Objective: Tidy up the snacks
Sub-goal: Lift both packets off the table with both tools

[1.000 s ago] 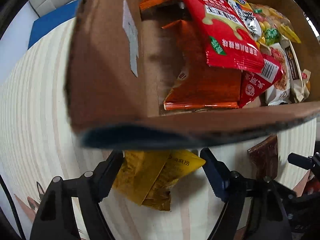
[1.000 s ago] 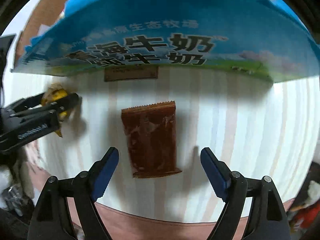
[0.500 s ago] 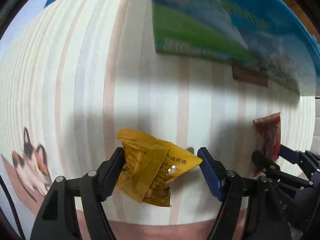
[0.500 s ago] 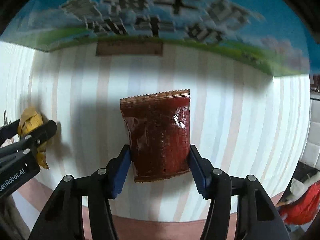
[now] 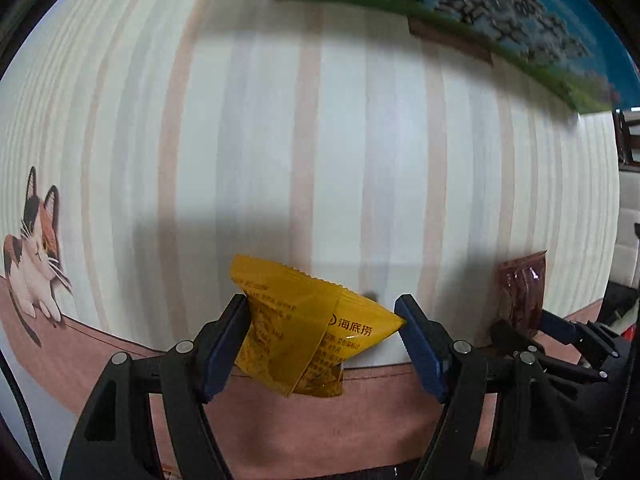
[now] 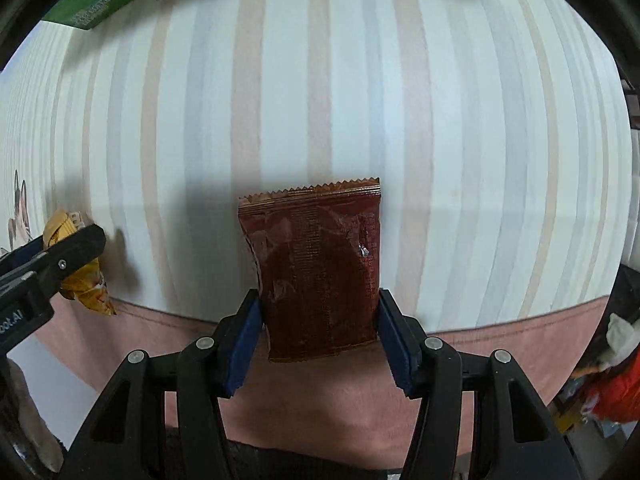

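Both packets have come up off the striped cloth (image 6: pixel 440 120) since a moment ago: left gripper (image 5: pixel 322 322) pinches the yellow packet (image 5: pixel 304 332), right gripper (image 6: pixel 318 320) clamps the brown packet (image 6: pixel 316 272), well short of the blue-green box (image 5: pixel 460 4) beyond; boxing them likely follows

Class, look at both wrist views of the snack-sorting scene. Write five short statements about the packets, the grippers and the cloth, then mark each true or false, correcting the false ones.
1. The left gripper holds a yellow packet. True.
2. The right gripper is empty. False: its jaws clamp a brown packet.
3. The brown packet is crumpled into a ball. False: it is flat, with a serrated top edge.
4. The tablecloth is striped with a cat picture. True.
5. The milk box lies between the two packets. False: it stands at the cloth's far side.
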`<state>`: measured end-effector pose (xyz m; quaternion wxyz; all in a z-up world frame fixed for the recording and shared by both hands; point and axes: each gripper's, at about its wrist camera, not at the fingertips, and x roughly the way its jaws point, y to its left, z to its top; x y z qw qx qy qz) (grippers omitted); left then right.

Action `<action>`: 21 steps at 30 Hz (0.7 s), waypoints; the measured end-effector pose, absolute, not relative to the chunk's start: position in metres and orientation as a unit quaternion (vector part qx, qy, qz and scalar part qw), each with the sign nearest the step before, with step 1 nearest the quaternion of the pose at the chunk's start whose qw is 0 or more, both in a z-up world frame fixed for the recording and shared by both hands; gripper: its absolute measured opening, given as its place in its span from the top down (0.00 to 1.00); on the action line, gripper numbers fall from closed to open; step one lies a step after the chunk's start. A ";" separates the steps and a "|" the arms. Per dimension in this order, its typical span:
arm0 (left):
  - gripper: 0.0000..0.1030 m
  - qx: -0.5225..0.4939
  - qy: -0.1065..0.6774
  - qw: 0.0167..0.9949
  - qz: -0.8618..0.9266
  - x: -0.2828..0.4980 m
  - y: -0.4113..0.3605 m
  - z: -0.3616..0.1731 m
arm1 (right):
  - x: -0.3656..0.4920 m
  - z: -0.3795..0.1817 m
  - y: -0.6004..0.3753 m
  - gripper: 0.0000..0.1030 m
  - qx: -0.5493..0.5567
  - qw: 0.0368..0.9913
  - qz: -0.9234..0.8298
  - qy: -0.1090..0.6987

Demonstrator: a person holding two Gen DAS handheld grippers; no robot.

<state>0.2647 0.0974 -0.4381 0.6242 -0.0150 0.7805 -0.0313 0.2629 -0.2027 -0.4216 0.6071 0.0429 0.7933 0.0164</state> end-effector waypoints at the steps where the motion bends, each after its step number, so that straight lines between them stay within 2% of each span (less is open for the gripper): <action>1: 0.29 -0.012 0.784 0.620 -0.034 0.269 0.091 -0.442 | 0.264 -0.421 -0.205 0.42 0.046 0.607 0.016 0.793; 5: 0.29 -0.006 0.785 0.618 -0.042 0.270 0.094 -0.451 | 0.268 -0.414 -0.223 0.31 0.062 0.600 0.020 0.797; 21: 0.27 -0.050 0.797 0.596 -0.088 0.262 0.124 -0.458 | 0.264 -0.429 -0.189 0.28 0.064 0.594 0.025 0.801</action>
